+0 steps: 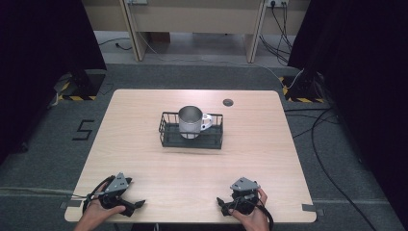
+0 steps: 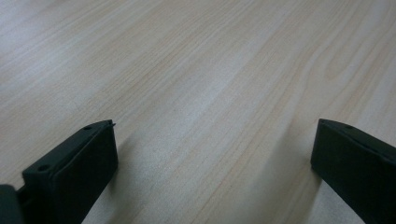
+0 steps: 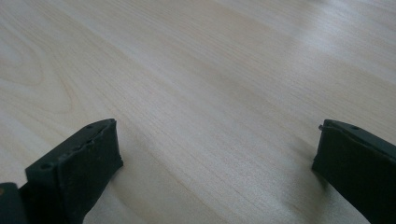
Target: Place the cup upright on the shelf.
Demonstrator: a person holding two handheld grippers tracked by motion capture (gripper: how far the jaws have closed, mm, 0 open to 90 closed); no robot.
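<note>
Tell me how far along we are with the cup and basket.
Done: the metal cup stands upright inside the wire basket at mid-table. In hand: nothing; the left gripper and right gripper rest at the near edge of the table, jaws wide open over bare wood. Left: if the cup is to come out, the whole reach and grasp remains.

Shiny metal cup (image 1: pixel 190 121), black wire basket (image 1: pixel 166 136), matt pale-wood table (image 1: pixel 144 159)
</note>
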